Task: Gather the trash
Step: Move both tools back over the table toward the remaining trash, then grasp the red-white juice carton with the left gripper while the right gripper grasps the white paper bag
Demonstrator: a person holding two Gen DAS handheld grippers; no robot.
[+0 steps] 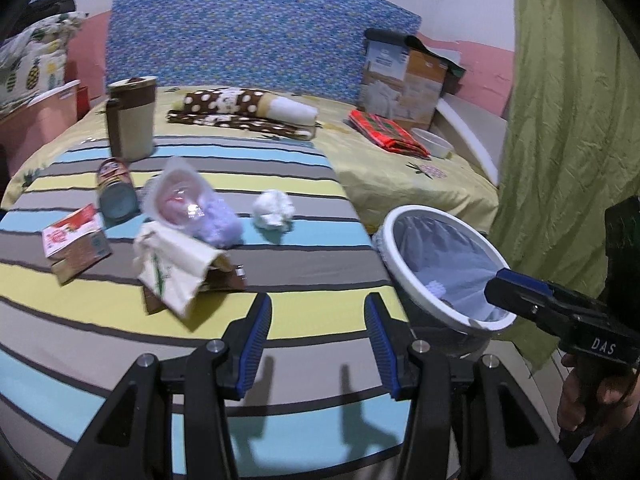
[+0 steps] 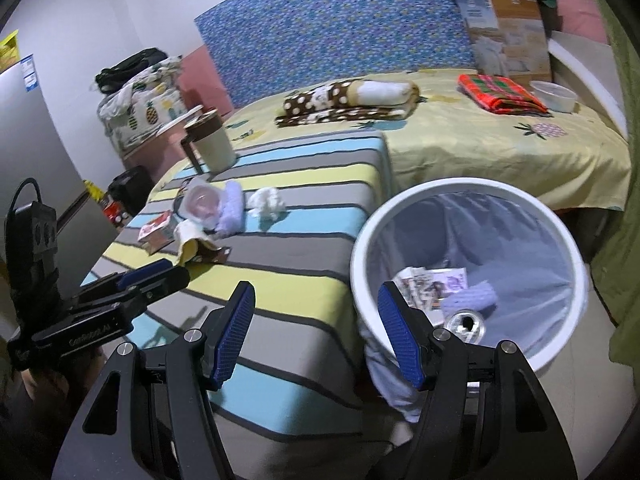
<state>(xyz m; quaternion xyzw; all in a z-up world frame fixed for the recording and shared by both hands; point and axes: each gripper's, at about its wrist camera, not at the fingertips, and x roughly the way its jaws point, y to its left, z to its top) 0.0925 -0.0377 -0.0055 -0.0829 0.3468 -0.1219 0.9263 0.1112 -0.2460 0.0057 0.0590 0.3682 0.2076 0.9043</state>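
Two grippers are in view, and both hold nothing. The left gripper [image 1: 318, 344] hangs over the striped table [image 1: 280, 320] with its jaws apart. The right gripper [image 2: 316, 332] also stands with jaws apart, at the near rim of the one white bin [image 2: 576, 264], which stands beside the table.

In the bin I count three pieces: one can [image 2: 466, 326], one purple wad [image 2: 472, 298] and one printed packet [image 2: 424, 282].

Left of the bin, on the table, lie six pieces of trash: one white paper ball [image 1: 274, 210], one purple wad [image 1: 222, 220], one clear cup [image 1: 180, 196], one cream wrapper [image 1: 176, 268], one red carton [image 1: 74, 236] and one tube can [image 1: 116, 192]. One mug [image 1: 132, 118] stands behind them.
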